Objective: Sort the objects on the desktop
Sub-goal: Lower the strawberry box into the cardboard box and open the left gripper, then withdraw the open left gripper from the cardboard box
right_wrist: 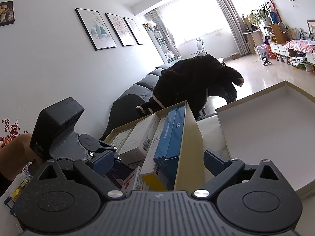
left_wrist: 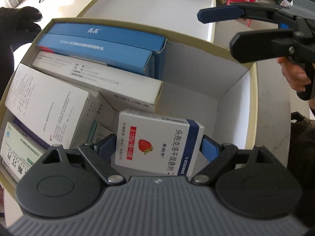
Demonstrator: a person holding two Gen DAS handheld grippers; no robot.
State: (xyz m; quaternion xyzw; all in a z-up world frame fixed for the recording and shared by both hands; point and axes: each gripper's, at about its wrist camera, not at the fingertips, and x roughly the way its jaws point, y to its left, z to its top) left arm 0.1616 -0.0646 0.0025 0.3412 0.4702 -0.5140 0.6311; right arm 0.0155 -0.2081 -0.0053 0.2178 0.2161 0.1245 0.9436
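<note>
Cardboard box [left_wrist: 234,82]: left tongs [left_wrist: 157,147] clamp strawberry carton [left_wrist: 157,143], long axis upright; right tongs [left_wrist: 216,27] wide.

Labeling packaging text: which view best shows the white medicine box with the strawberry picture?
Left wrist view: the white strawberry-print medicine box faces the camera, print readable, clamped in the left tool. Right wrist view shows only a red-and-white corner, partly hidden by other boxes.
</note>
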